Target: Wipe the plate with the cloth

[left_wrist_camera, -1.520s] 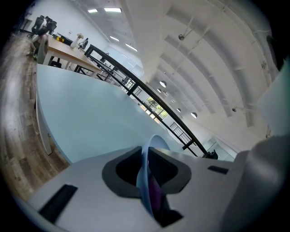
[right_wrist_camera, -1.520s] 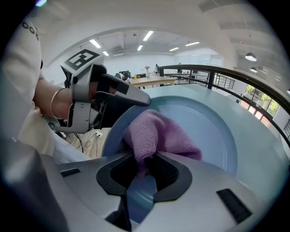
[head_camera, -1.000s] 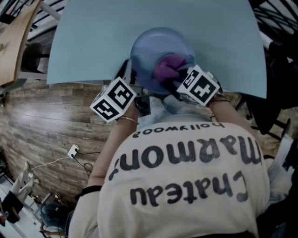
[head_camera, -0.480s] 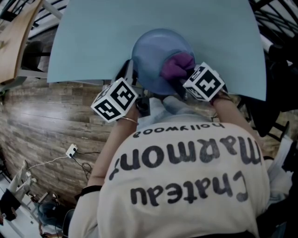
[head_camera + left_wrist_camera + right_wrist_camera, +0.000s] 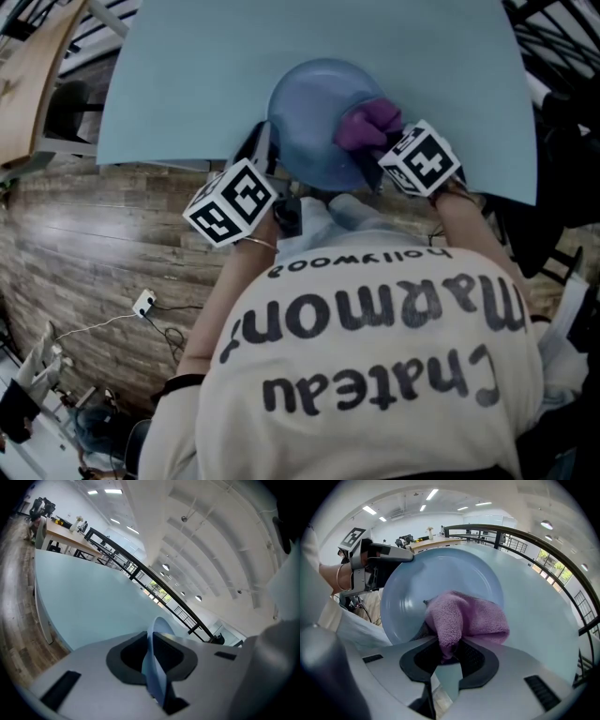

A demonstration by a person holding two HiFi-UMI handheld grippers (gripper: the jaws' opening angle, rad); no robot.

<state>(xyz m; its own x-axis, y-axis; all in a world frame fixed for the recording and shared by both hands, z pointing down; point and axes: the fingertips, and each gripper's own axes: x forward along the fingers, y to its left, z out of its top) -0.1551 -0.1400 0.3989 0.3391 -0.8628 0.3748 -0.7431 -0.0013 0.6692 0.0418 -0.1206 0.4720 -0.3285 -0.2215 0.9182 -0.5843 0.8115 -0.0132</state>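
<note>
Wiping step, mid-stroke. The left gripper (image 5: 152,667) has its jaws pinched on the rim of the blue plate (image 5: 314,112), which shows edge-on between them in the left gripper view. This steadies the plate over the near edge of the light blue table (image 5: 187,75).

The right gripper (image 5: 449,656) points steeply down, its jaws clamped on a fold of the purple terry cloth (image 5: 468,618). The rest of the cloth bunches out ahead of the jaws and lies against the plate's inner face, towards the right-hand rim as seen from the head view.

By the look of it the wipe is under way but not complete — most of the plate's face lies bare to the left of the cloth. The next move calls for drawing the cloth back across that face with steady downward pressure while the left grip holds firm — otherwise the plate may swing on its pinched rim.
</note>
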